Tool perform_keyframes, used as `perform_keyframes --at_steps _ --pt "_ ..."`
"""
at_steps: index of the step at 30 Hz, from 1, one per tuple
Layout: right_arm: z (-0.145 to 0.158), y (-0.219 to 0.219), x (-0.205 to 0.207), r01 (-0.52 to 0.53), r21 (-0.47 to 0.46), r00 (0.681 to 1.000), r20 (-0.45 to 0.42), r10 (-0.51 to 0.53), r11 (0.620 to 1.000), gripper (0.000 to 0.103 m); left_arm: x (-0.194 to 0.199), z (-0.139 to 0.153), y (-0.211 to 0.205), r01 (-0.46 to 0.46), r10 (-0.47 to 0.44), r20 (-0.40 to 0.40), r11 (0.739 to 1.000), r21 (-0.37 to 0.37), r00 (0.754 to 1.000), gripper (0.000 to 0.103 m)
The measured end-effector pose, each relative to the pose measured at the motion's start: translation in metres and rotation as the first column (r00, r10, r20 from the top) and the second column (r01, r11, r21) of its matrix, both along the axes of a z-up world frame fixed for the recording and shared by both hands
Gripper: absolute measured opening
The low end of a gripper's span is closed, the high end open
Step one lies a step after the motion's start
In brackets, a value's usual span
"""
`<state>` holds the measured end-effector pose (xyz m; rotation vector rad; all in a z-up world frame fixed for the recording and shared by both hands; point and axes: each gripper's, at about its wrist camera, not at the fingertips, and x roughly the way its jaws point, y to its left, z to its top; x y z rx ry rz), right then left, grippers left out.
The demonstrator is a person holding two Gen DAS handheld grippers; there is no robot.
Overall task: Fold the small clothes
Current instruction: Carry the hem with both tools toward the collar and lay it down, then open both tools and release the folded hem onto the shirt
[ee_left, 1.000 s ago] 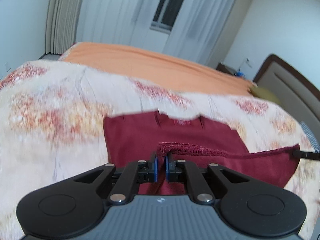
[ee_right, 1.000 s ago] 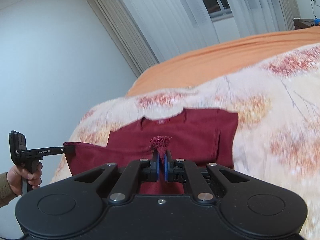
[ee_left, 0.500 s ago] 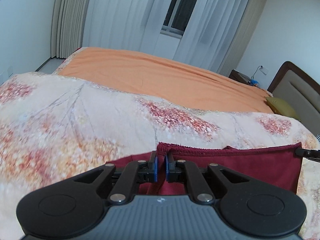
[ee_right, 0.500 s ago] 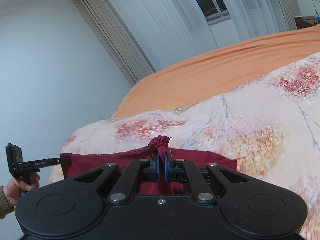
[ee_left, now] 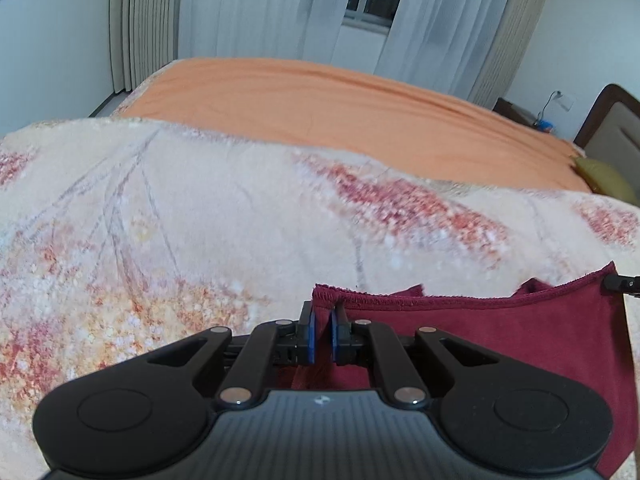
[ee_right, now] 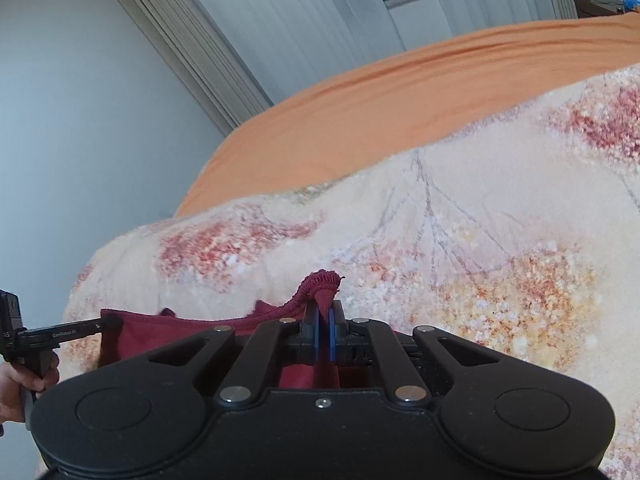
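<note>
A dark red shirt lies on a floral blanket. My left gripper is shut on the left corner of its hem. My right gripper is shut on the other hem corner, seen in the right wrist view as bunched red cloth. The hem stretches taut between the two grippers. The right gripper's tip shows at the far right of the left wrist view. The left gripper and the hand holding it show at the left of the right wrist view. Most of the shirt is hidden under the gripper bodies.
An orange sheet covers the far half of the bed. Curtains and a window stand behind it. A headboard, an olive pillow and a nightstand are at the right.
Both grippers have carried the hem forward over the shirt's body. The spread-out shirt with its collar, visible one second ago, is now covered by the folded-over layer.
</note>
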<state>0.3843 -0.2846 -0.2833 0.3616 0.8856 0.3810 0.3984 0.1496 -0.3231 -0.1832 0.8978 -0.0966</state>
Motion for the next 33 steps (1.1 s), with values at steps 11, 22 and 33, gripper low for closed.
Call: perform_keyframes --at_steps 11,22,33 --pt "-0.018 -0.001 0.003 0.020 -0.067 0.999 -0.045 -0.023 0.998 0.017 0.004 -0.016 0.005 -0.015 0.015 -0.060 1.000 -0.011 0.998 0.012" --pt "0.024 -0.032 -0.065 0.051 0.027 0.997 0.048 -0.052 0.998 0.030 -0.037 0.016 0.026 -0.066 0.064 -0.038 0.996 -0.059 0.997 0.051" --pt "0.003 -0.041 -0.206 -0.010 0.059 0.997 -0.073 0.014 0.998 0.039 -0.188 -0.004 0.021 -0.026 0.004 -0.124 0.984 -0.175 0.992 0.055"
